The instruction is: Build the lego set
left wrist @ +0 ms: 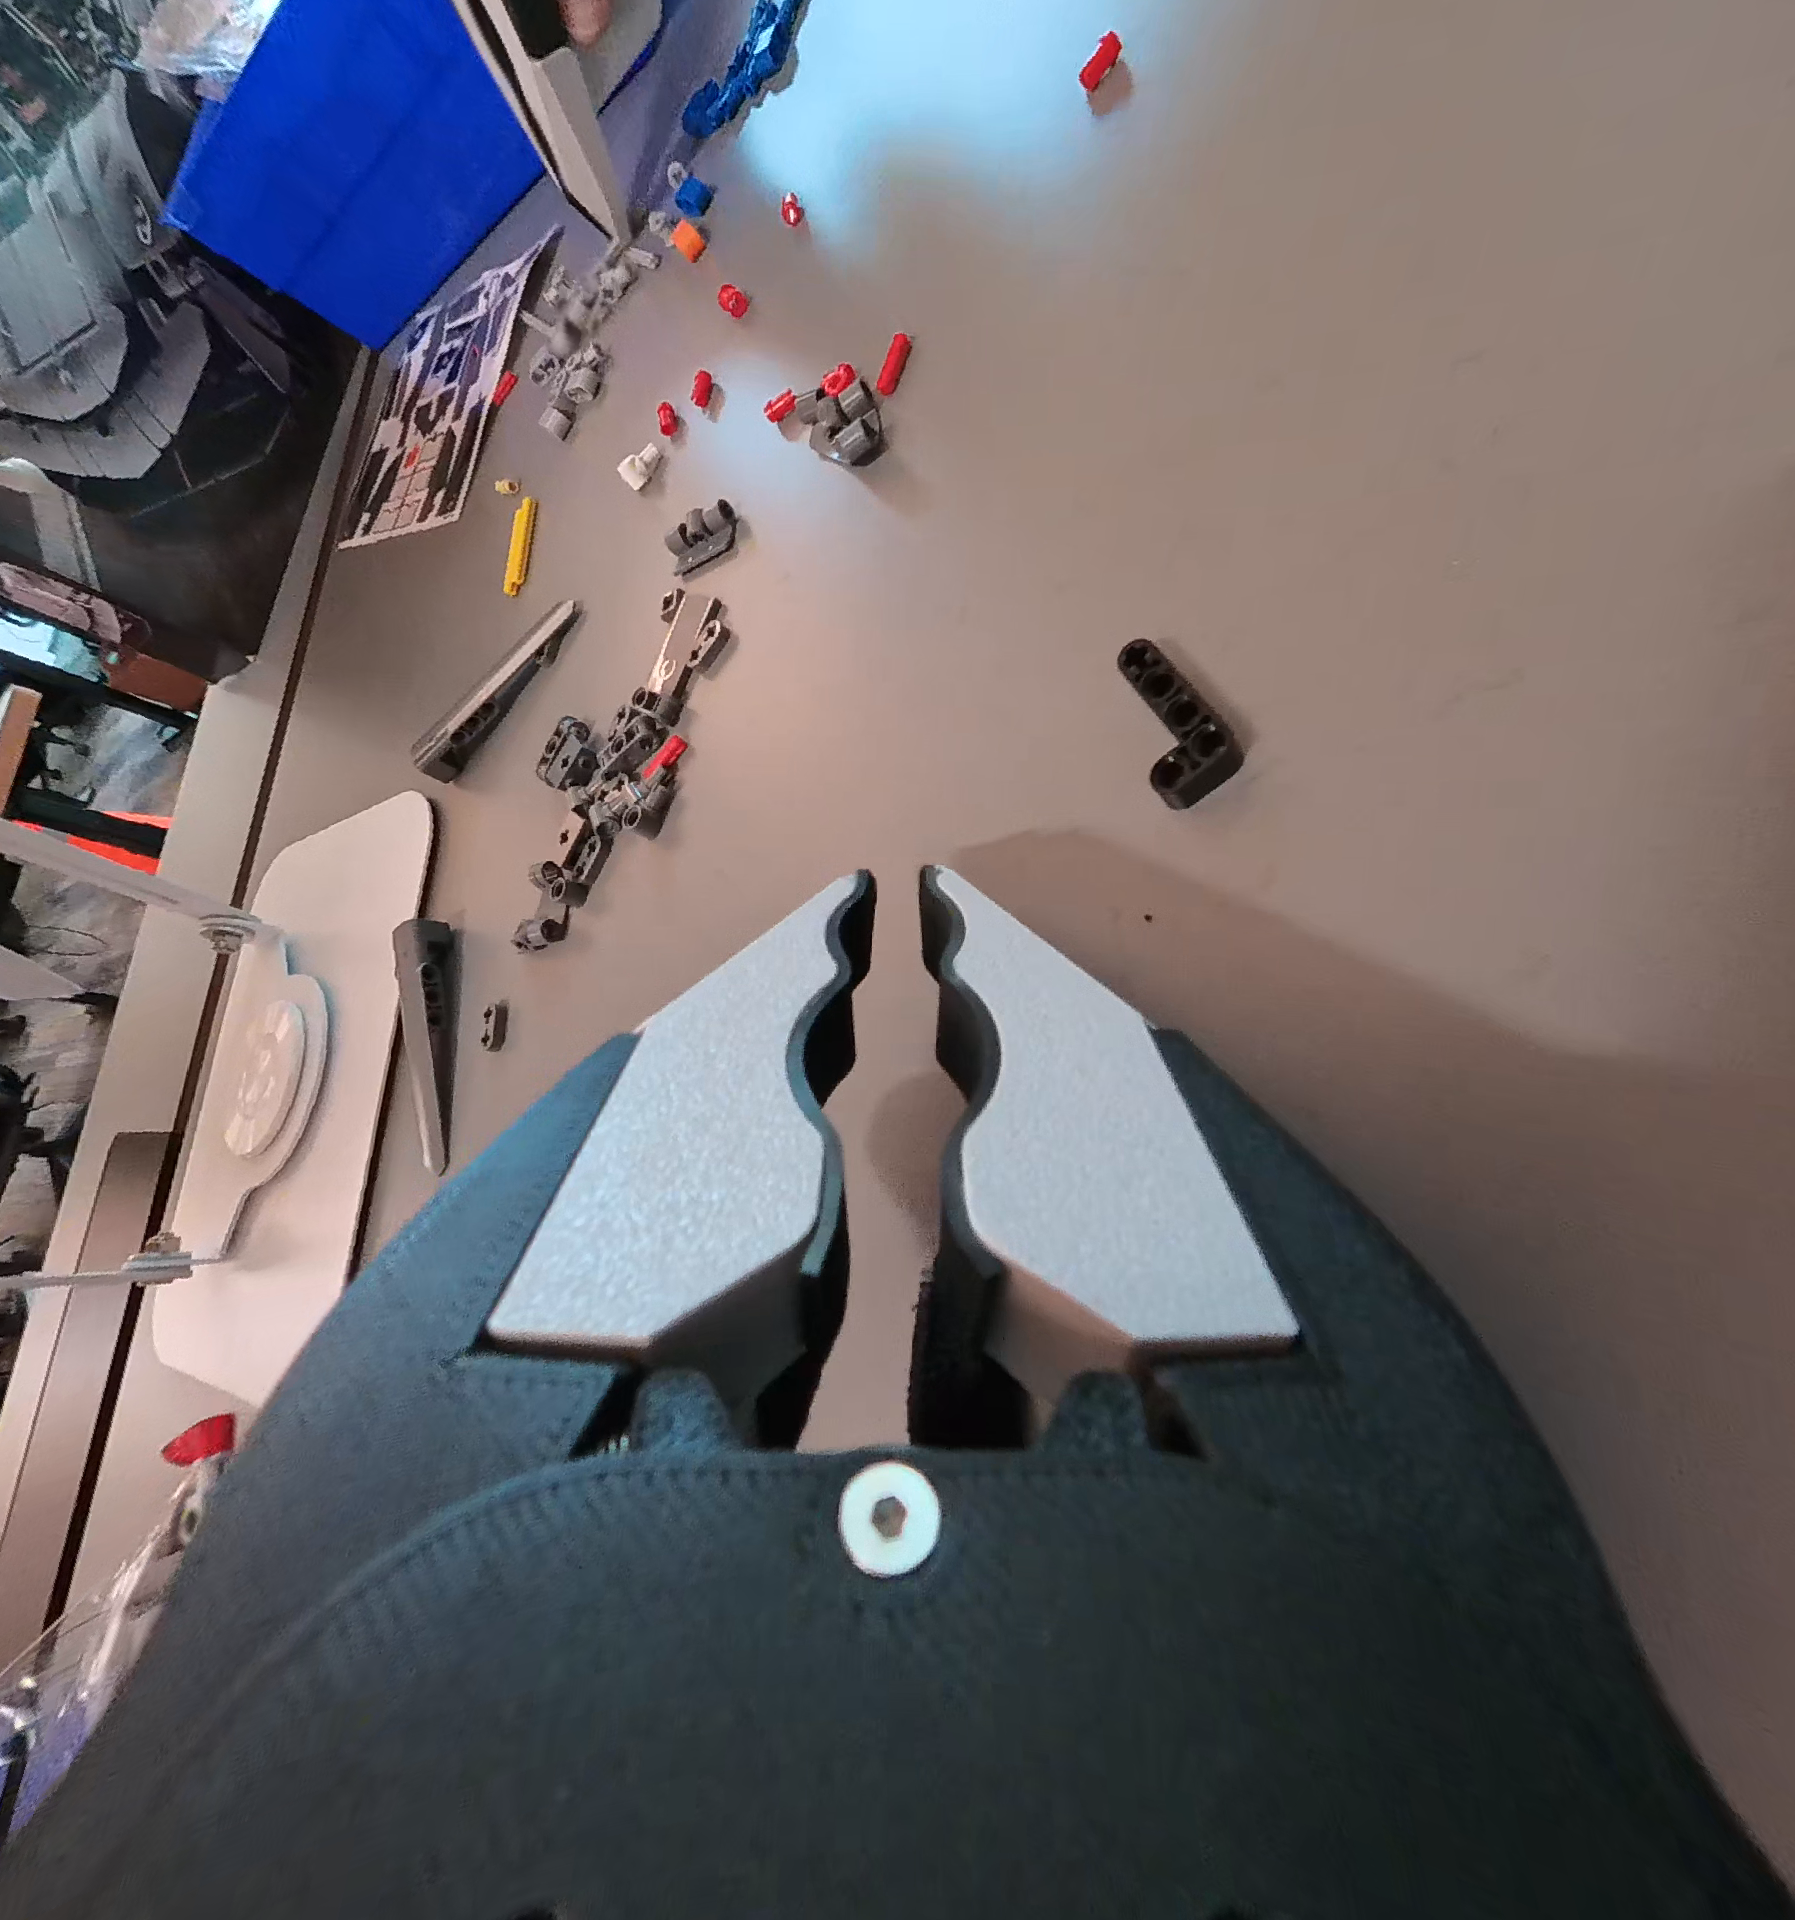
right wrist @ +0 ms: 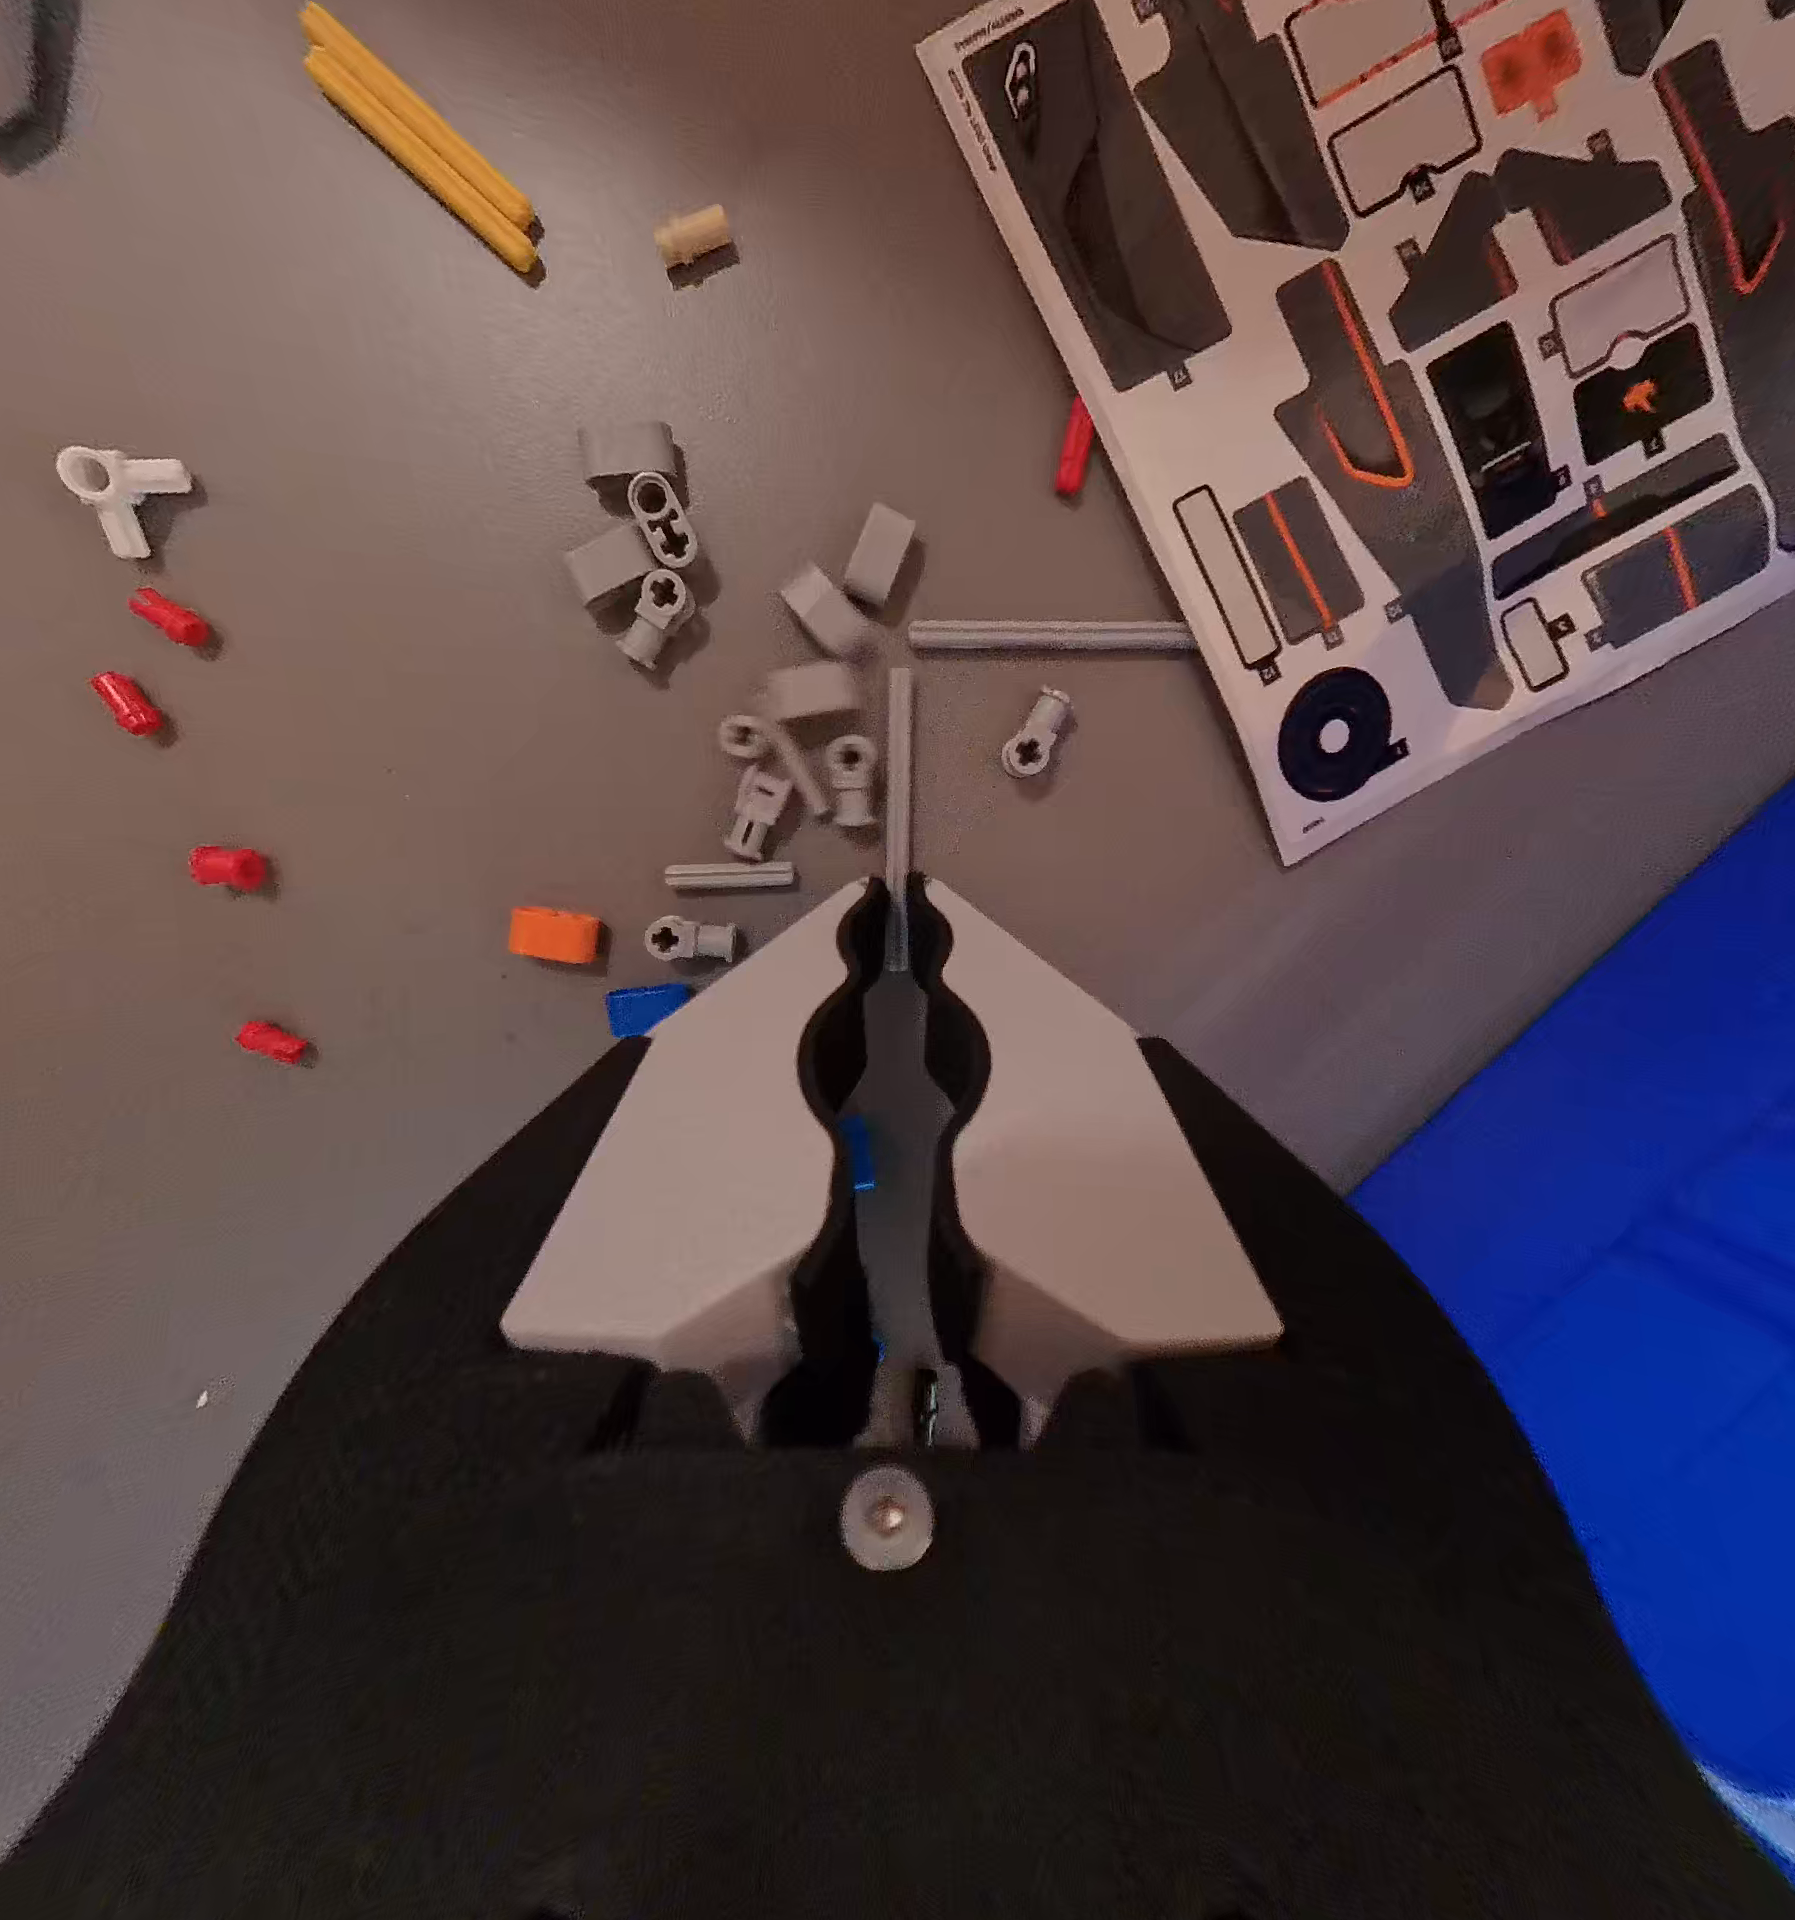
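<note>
Gripping one end of a thin light grey axle (right wrist: pixel 899 790), the right gripper (right wrist: pixel 898 883) has its two fingertips closed against the rod's sides, and the rest of the rod sticks straight out ahead of them over the grey table (right wrist: pixel 353 1195). Small light grey connector pieces (right wrist: pixel 768 769) lie just left of the rod, a second long grey axle (right wrist: pixel 1049 634) lies crosswise beyond its far end, and a sticker sheet (right wrist: pixel 1444 416) sits to the right beside a blue bin (right wrist: pixel 1651 1247). An orange piece (right wrist: pixel 553 933) and scattered red pins (right wrist: pixel 228 865) lie to the left. The left gripper (left wrist: pixel 898 883) hangs over bare table with a narrow slit between its fingertips and nothing in it; a black L-shaped beam (left wrist: pixel 1181 724) lies ahead to its right, a dark grey cluster of joined pieces (left wrist: pixel 612 779) ahead to its left
</note>
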`<state>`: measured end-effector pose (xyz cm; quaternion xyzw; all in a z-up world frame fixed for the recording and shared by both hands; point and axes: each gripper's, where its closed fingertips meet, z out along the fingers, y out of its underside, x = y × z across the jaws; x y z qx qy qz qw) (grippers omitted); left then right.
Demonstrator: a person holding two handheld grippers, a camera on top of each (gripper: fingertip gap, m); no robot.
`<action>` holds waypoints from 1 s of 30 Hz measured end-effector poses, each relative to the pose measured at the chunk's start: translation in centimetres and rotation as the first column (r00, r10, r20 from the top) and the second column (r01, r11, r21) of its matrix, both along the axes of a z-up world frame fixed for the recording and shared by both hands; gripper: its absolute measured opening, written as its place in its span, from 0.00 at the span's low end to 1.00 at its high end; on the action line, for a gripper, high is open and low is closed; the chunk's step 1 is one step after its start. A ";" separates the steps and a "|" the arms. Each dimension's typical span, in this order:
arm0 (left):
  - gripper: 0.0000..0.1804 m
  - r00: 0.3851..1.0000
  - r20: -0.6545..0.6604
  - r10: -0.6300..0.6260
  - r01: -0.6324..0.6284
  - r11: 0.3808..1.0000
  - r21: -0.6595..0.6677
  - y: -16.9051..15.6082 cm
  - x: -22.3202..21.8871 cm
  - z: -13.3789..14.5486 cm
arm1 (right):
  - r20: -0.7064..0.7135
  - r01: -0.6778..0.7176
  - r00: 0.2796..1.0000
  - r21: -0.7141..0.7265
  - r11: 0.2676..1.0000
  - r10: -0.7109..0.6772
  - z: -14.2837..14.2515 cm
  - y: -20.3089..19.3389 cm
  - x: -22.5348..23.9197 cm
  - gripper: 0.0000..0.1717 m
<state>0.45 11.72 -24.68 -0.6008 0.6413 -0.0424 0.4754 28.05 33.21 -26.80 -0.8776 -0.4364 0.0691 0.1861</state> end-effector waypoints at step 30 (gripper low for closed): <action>0.21 0.987 0.103 0.124 -0.156 0.891 0.427 3.0 -0.1 7.0 | -0.119 -0.569 0.791 0.218 0.793 0.600 9.6 -15.3 -18.9 0.00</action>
